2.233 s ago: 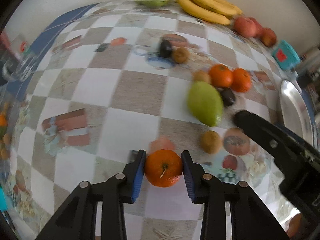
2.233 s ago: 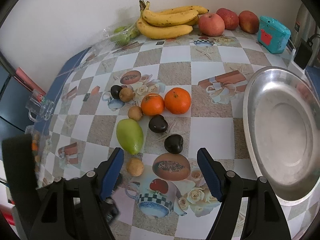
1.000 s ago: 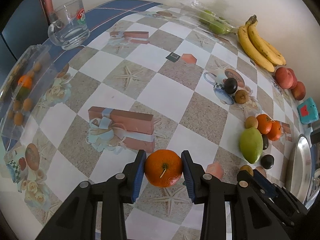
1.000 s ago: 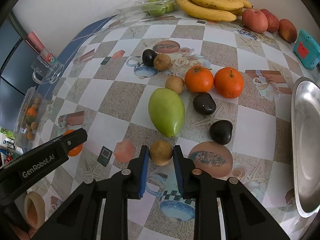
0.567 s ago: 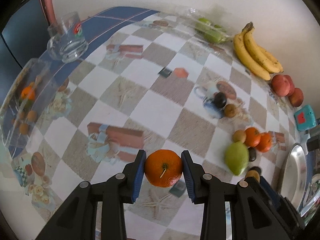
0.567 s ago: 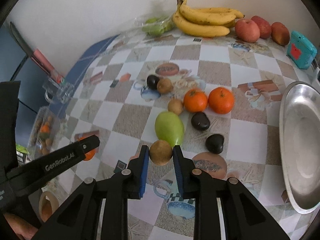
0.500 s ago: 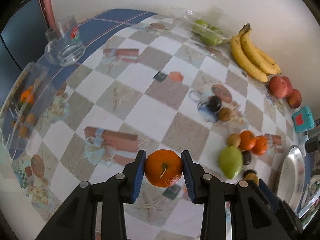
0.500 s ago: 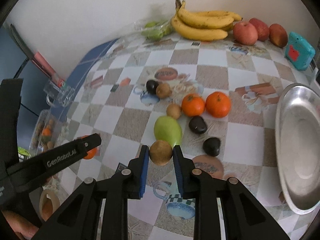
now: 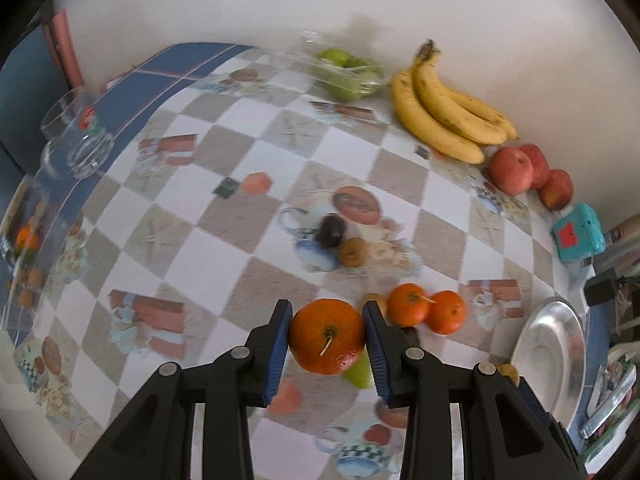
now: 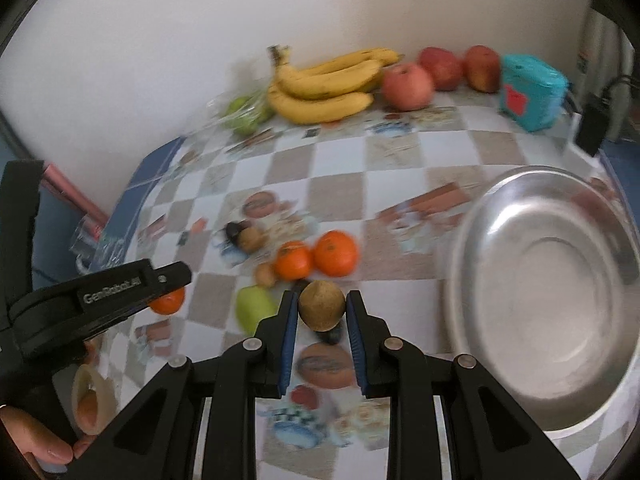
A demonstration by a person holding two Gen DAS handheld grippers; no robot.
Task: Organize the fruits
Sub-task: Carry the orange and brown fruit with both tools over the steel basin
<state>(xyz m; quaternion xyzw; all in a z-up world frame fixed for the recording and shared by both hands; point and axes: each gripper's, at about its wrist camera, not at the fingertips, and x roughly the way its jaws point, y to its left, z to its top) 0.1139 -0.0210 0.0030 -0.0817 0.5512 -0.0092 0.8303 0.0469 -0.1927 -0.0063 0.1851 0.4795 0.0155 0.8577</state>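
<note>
Two fruits up off the checked tablecloth (image 9: 168,236), one per gripper. Left gripper (image 9: 326,338) clamped on a big orange (image 9: 326,336), blue pads tight on both flanks, stem facing the camera, carried above the cloth near the loose fruit. Right gripper (image 10: 322,314) closed hard on a small brown fruit (image 10: 322,310) (round, rough-skinned, kind not clear), held over the cloth just left of the steel bowl (image 10: 500,240). Below and beyond the pads: a green mango (image 10: 254,308) at left, two oranges (image 10: 316,258) side by side just past it, a dark fruit (image 10: 330,335) partly hidden under the brown one. Farther off, another dark fruit touching another brown one (image 10: 252,238). Along the far wall, from the left: a clear bag of green fruit (image 10: 244,114), a bunch of bananas (image 10: 324,84), three red apples (image 10: 408,80), then a teal box (image 10: 532,92). At far left in the left wrist view, a glass mug (image 9: 76,140) on the blue strip of cloth. In the right wrist view, at the lower left edge, fingers of a hand (image 10: 36,442) wrapped round the left tool's handle.
</note>
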